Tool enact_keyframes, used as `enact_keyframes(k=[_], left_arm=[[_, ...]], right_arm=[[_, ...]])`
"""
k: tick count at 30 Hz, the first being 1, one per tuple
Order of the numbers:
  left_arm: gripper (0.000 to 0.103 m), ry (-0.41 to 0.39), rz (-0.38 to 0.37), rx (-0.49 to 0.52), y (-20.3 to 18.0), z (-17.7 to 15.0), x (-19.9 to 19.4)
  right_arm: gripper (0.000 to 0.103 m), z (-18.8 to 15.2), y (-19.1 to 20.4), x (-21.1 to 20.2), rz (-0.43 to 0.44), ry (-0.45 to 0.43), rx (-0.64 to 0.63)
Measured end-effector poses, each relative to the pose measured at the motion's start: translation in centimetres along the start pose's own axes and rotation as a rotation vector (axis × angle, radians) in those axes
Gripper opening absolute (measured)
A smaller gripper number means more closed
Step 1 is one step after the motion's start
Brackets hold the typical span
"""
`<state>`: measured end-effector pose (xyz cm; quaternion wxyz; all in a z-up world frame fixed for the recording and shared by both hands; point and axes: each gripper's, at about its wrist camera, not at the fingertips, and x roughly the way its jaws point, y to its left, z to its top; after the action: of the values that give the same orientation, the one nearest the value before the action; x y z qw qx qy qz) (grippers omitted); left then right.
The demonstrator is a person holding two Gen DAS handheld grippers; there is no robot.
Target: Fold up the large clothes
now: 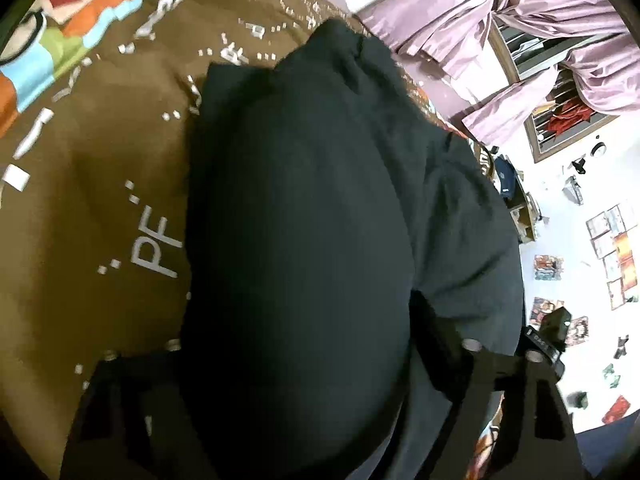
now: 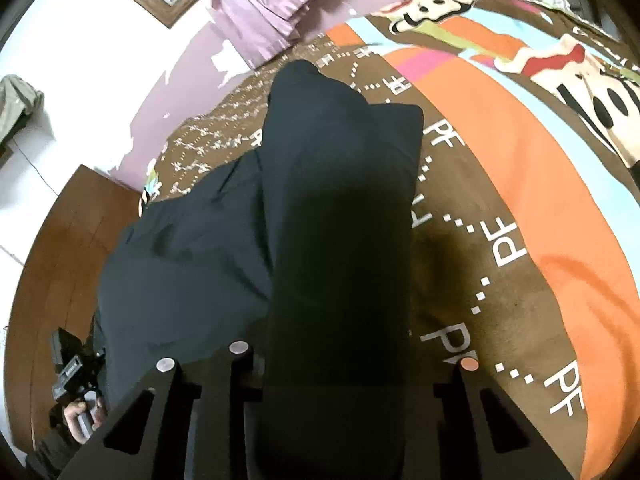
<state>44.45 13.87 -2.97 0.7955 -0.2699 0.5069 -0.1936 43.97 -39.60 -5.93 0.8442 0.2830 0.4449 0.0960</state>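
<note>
The dark navy cloth garment [image 1: 304,240] lies partly folded on the brown printed bedspread [image 1: 100,200], its near edge running up between both tools. To fold well, lift both corners evenly, keep the edge taut and carry it squarely toward the far end. Left tool [image 1: 296,364] has cloth between its fingers; I cannot tell whether they pinch it. Right tool [image 2: 352,360] has narrowed around the fabric, apparently gripping it. Both point steeply down over the bed
</note>
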Motion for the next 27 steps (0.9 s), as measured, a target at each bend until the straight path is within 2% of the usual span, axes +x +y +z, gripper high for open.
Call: enact_keyframes(k=[1,3,6,8,11,16,19,21,24,27], left_arm=[[0.063,-0.014,0.008,0.014,-0.3,-0.2,-0.3],[0.047,-0.043,0.022,0.05,-1.2,-0.6,-1.0],[0.033,-0.07,0.038,0.109,-2.9,-1.0,-1.6],[0.028,-0.098,0.037,0.165,-4.3,-1.3,-1.9],[0.026,-0.146,0.023,0.242,-6.8,-1.7,-2.5],[0.026,-0.185,-0.028,0.267,-9.0,-1.1,-2.2],[0.026,-0.215,-0.054,0.297,-10.5,-0.4,-1.5],[0.026,-0.228,-0.062,0.321,-11.4,0.1,-0.6],[0.026,-0.22,-0.063,0.332,-11.9,0.7,1.1],[0.026,-0.172,-0.018,0.363,-12.1,0.3,4.4]], right_arm=[[0.022,0.2,0.2,-0.1,0.014,-0.014,0.012],[0.019,0.7,0.5,-0.8,0.051,-0.049,0.026],[0.016,1.4,1.5,-2.0,0.094,-0.082,0.003],[0.016,1.9,2.7,-2.7,0.109,-0.102,-0.045],[0.016,2.6,4.0,-4.0,0.128,-0.148,-0.088],[0.016,4.5,4.1,-6.8,0.127,-0.255,-0.106],[0.016,5.6,3.7,-8.1,0.097,-0.316,-0.123],[0.016,6.0,3.3,-8.2,0.044,-0.353,-0.144],[0.016,5.4,1.6,-7.0,-0.037,-0.346,-0.142],[0.017,4.6,-1.1,-4.0,-0.133,-0.275,-0.11]])
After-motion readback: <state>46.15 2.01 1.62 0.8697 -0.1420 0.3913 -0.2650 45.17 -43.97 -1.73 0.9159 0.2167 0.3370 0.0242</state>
